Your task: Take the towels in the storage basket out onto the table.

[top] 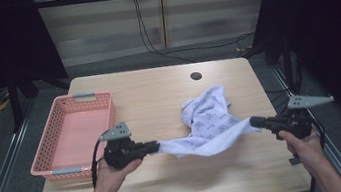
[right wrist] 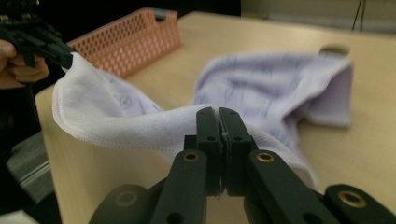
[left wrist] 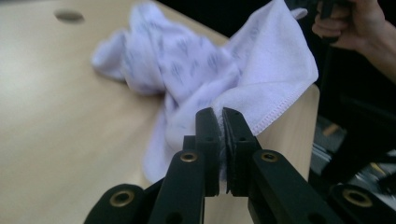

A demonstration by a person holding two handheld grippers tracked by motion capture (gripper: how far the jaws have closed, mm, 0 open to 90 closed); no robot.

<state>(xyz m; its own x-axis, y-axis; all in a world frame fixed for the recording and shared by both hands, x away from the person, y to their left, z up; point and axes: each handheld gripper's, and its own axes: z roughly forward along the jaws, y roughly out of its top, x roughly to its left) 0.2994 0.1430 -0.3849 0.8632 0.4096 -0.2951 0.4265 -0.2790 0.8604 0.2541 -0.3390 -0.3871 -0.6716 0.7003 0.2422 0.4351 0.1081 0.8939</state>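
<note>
High view: two claws stretch a white patterned towel (top: pixel 208 126) over the wooden surface (top: pixel 158 92).
The left claw (top: pixel 157 147) and right claw (top: pixel 253 122) each pinch a corner, near edge raised, far end bunched on the surface beside a pink basket (top: pixel 52 165).

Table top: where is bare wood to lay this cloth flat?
Bare wood on the wooden table lies between the pink plastic basket and the white printed cloth, and along the near edge. The left gripper and right gripper pinch its corners mid-table: crowded.
</note>
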